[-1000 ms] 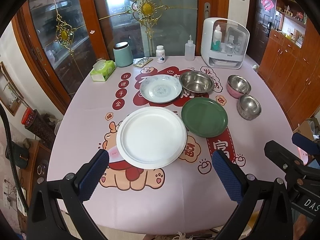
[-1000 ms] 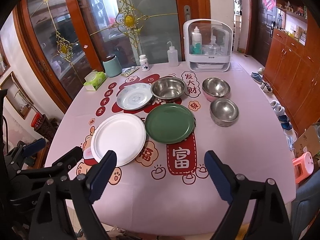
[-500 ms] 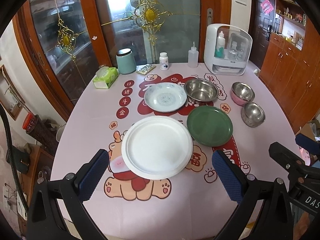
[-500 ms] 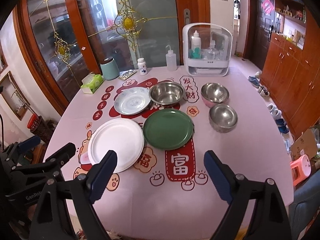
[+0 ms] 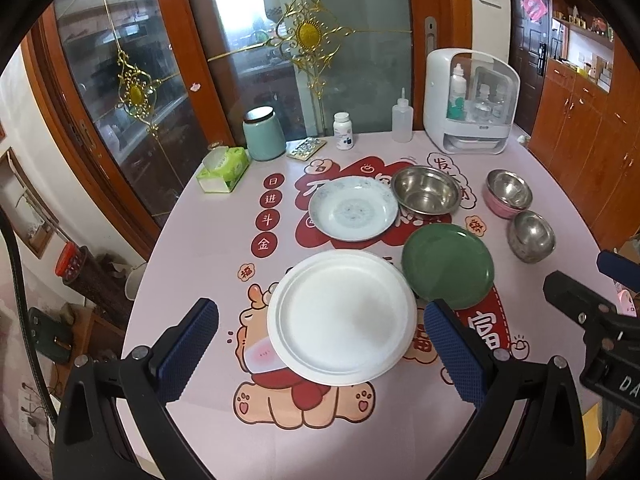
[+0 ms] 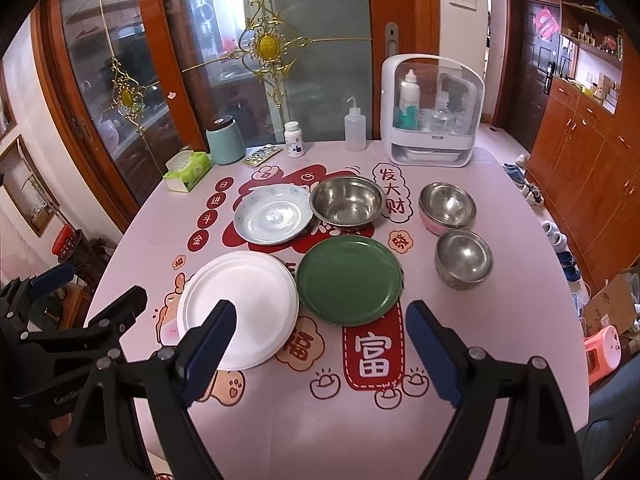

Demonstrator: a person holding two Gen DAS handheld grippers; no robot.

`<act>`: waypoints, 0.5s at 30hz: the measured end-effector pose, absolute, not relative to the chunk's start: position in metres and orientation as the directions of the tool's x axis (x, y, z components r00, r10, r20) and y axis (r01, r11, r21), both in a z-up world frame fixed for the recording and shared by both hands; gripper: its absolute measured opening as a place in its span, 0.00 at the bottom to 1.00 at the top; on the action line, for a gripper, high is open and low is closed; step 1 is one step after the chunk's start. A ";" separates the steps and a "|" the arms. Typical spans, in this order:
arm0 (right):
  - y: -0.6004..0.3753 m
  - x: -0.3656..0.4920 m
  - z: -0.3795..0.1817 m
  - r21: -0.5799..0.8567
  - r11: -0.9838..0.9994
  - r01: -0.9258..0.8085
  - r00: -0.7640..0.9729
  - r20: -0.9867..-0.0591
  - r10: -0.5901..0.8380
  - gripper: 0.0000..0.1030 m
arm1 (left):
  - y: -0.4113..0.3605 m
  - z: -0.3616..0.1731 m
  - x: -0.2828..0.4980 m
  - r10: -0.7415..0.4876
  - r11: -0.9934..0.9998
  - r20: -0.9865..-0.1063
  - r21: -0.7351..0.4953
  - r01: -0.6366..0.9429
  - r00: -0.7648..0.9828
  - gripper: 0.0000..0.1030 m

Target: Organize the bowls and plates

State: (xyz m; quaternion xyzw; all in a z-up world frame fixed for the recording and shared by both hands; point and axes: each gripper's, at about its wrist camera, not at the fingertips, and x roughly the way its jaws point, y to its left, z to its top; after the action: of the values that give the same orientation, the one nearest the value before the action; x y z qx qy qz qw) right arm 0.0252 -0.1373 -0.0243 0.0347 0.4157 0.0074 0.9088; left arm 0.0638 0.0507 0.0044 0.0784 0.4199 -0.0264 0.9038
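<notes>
On the pink tablecloth lie a white plate (image 5: 342, 316), a green plate (image 5: 448, 266) and a pale patterned plate (image 5: 353, 208). Behind and to the right stand a large steel bowl (image 5: 426, 194), a pink-sided steel bowl (image 5: 509, 192) and a small steel bowl (image 5: 532, 236). My left gripper (image 5: 320, 312) hovers open above the near side of the white plate, holding nothing. My right gripper (image 6: 320, 314) hangs above the near edge of the green plate (image 6: 348, 280). Its jaws are wide and closing slightly, with nothing between them.
Along the table's far edge stand a tissue box (image 5: 222, 168), a teal jar (image 5: 264, 134), a pill bottle (image 5: 343, 131), a squeeze bottle (image 5: 401, 120) and a white cabinet box (image 5: 470, 116). Wooden cupboards (image 6: 592, 160) line the right wall.
Both grippers have drawn back toward the near side of the table, so more of the room shows. The plates and bowls have not moved.
</notes>
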 end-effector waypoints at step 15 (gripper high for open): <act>-0.099 0.093 -0.115 0.134 0.991 -0.013 0.463 -0.878 0.124 0.65 | 0.141 -0.077 0.145 0.068 0.990 -0.840 0.126 0.070 0.538 0.99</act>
State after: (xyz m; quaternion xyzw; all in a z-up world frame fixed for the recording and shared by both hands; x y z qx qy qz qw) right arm 0.0933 -0.0990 -0.1149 0.0540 0.5165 0.0401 0.8536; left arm 0.1450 0.1413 -0.0772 0.0720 0.4804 -0.0004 0.8741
